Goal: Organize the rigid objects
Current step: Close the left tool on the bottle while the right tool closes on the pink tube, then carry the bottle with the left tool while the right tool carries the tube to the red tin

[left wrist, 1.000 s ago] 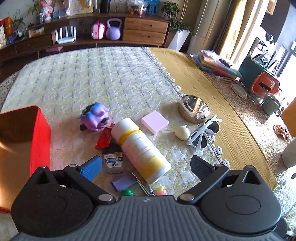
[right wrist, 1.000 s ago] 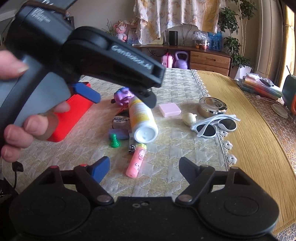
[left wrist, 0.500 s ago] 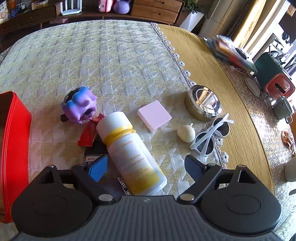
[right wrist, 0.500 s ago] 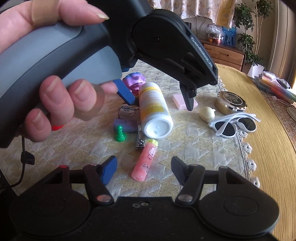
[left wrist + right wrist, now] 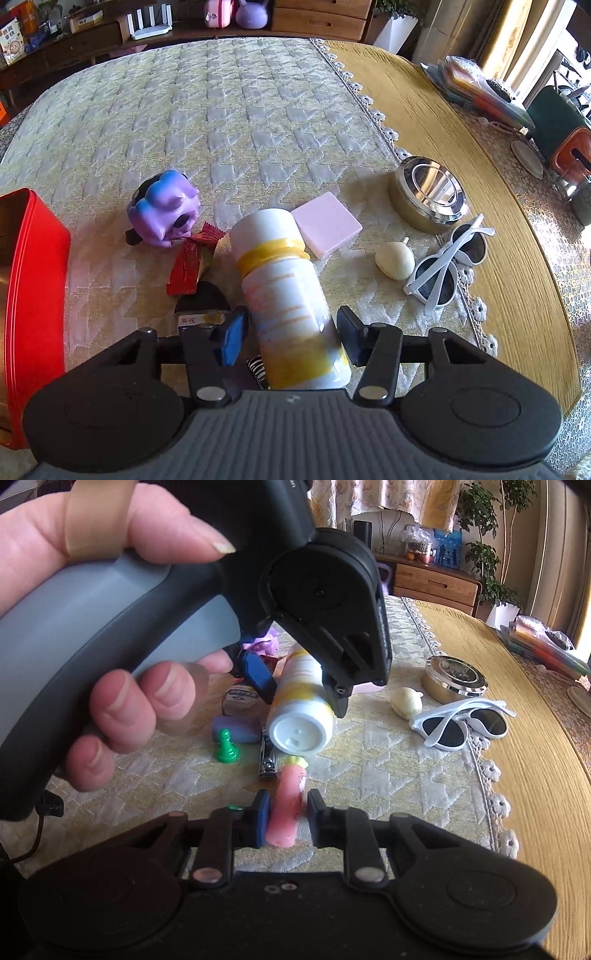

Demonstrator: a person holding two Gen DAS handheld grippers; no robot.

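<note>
- Bottle [image 5: 284,291], white plastic with a yellow band, lies on its side on the quilted cloth of the surface, in the middle of the clutter; its flat base faces the right wrist camera, its cap end points toward the far edge.
- Left gripper [image 5: 291,334] straddles the bottle's lower body, jaws set just wider than the barrel; whether the pads already touch I cannot tell.
- Handling, as a guess: stiff and smooth, round, so it may roll or slip; how full it is cannot be seen. Taking it across the barrel, below the yellow band, looks the safest hold.
- Pink tube [image 5: 286,805] lies nearer the front edge, its yellow-green cap toward the bottle base. Right gripper [image 5: 284,821] sits narrow around the tube's rear half, pads at or almost at its sides.
- The tube looks light and rigid; a mid-body pinch should suit it, though its slim round shape could twist.
- Close neighbours that may be nudged: nail clipper [image 5: 266,755], green pawn [image 5: 225,746], red wrapper [image 5: 190,260], pink block [image 5: 327,225].
- Red box [image 5: 35,295] stands at the left edge, probably the place for them.
</note>
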